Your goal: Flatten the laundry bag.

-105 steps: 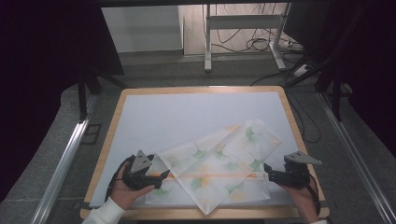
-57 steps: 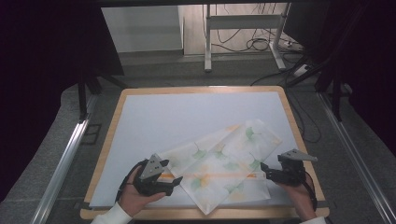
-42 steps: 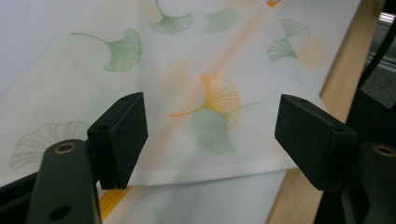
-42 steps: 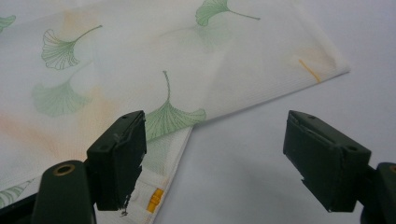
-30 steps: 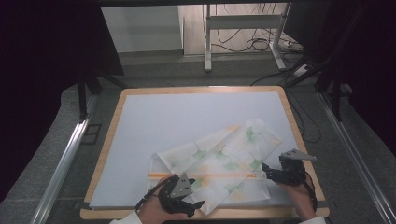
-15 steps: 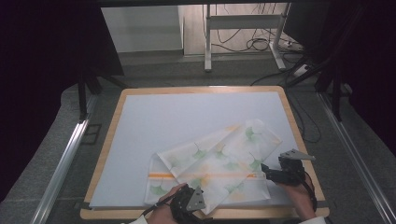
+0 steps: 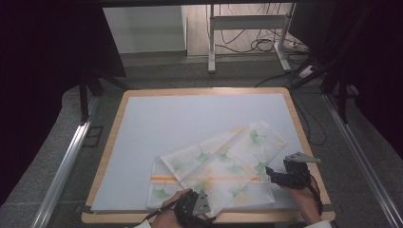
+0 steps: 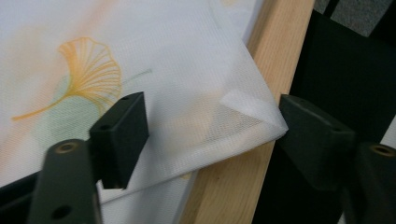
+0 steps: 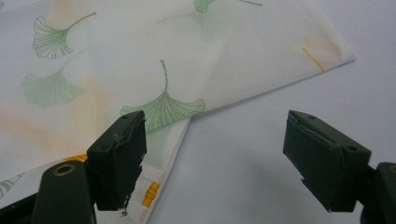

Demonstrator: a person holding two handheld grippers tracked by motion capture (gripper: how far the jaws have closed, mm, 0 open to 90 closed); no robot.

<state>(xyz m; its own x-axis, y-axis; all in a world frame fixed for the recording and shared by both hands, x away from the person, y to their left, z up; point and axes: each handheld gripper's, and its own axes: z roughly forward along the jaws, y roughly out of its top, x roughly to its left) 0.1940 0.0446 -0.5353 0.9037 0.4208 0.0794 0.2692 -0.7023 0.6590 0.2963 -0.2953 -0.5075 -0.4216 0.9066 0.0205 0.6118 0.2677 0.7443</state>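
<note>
A thin white cloth (image 7: 221, 171) printed with green and orange ginkgo leaves and an orange stripe lies partly folded on the front right of the white tabletop (image 7: 190, 118). My left gripper (image 7: 191, 203) is at the table's front edge, open. In the left gripper view the cloth's corner (image 8: 254, 114), with a small turned-over tip, lies between the jaws of that gripper (image 8: 212, 140) above the wooden rim (image 8: 233, 186). My right gripper (image 7: 272, 175) is open at the cloth's right edge. In the right gripper view the cloth's edge (image 9: 180, 135) lies beside the left jaw of that gripper (image 9: 215, 154).
A wooden rim (image 7: 304, 137) frames the tabletop. A metal stand (image 7: 247, 33) and cables lie on the floor behind. Metal rails (image 7: 62, 166) run along both sides of the table.
My left gripper has travelled right along the front edge, from the cloth's left corner to its front corner. The cloth's left part has shifted and flattened. The right gripper has barely moved.
</note>
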